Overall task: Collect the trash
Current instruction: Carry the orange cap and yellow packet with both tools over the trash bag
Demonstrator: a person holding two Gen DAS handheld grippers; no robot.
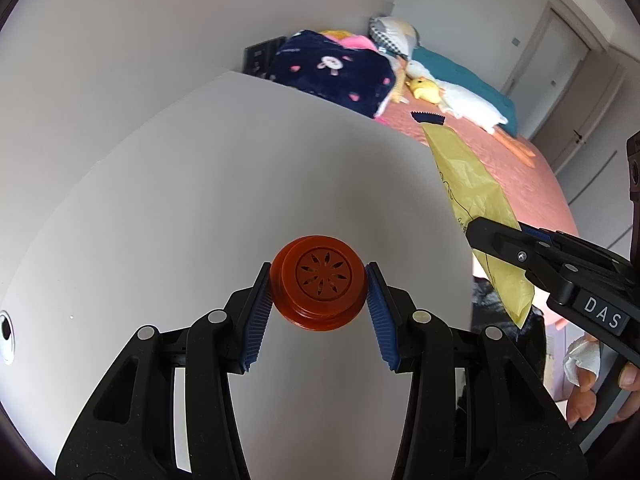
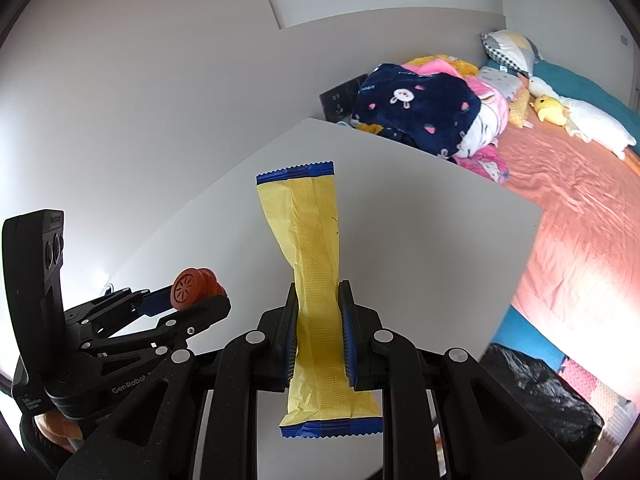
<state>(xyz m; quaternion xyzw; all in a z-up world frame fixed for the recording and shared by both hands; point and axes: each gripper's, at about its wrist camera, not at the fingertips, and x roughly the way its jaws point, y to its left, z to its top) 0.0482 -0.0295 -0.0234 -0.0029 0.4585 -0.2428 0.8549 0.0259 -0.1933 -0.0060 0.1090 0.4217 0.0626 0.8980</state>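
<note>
Bare white worktop (image 2: 420, 216) spread under both tools, nothing resting on it in either view. Far edge ran beside a bed (image 2: 580, 240) with a salmon cover, piled with a navy blanket (image 2: 416, 112) and soft toys; far left corner met the white wall near a dark socket panel (image 2: 340, 100). Off the near right corner, lower down, sat a black bin bag (image 2: 536, 392). A small round hole (image 1: 6, 330) showed by the worktop's left edge.

Left gripper (image 1: 319, 288) tilted downward over the middle of the worktop, blue ribbed pads closed partway on an orange round cap (image 1: 319, 286), gripped by its rim on both sides, slotted face toward the camera, lifted clear of the surface. Seen from the right wrist as well, low at the left, with fingers (image 2: 56, 428) wrapped round its handle.

Right gripper (image 2: 319, 336) also angled down, near the worktop's right edge, pads pinched narrowly on a yellow wrapper (image 2: 316, 264) with blue serrated ends, clamped at its waist, one end jutting forward above the worktop, the other hanging back toward the camera. Wrapper held in the air, touching nothing else. Fingertips (image 1: 584, 396) on the right handle visible beside crumpled white tissue (image 1: 580, 360).
</note>
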